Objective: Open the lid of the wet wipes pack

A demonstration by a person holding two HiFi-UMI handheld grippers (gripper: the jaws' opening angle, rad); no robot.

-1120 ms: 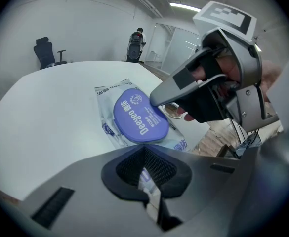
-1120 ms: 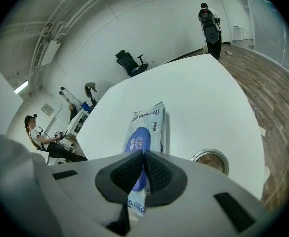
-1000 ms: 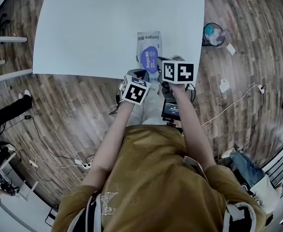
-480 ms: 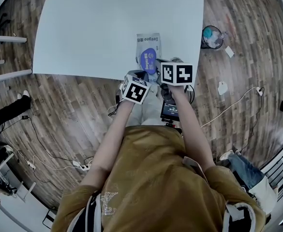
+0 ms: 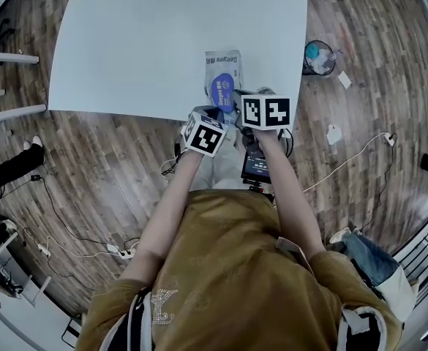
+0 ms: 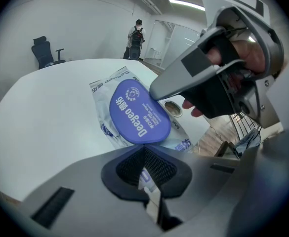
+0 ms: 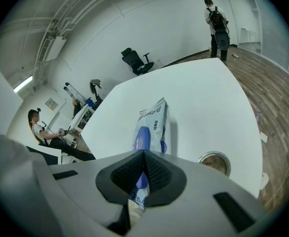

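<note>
Lying flat at the near edge of the white surface (image 5: 148,42), the wet wipes pack (image 5: 223,86) has its blue lid (image 6: 137,111) down. The left gripper (image 6: 144,152) is closed to a slit on the pack's near end. The right gripper (image 7: 143,154), likewise nearly closed, seems to pinch the lid's right rim. The foil pouch looks soft, light and slippery, so it needs anchoring; the stiffer lid should lift from its rim. Just right of the pack sits a small round cup (image 7: 214,163), contents unclear.
</note>
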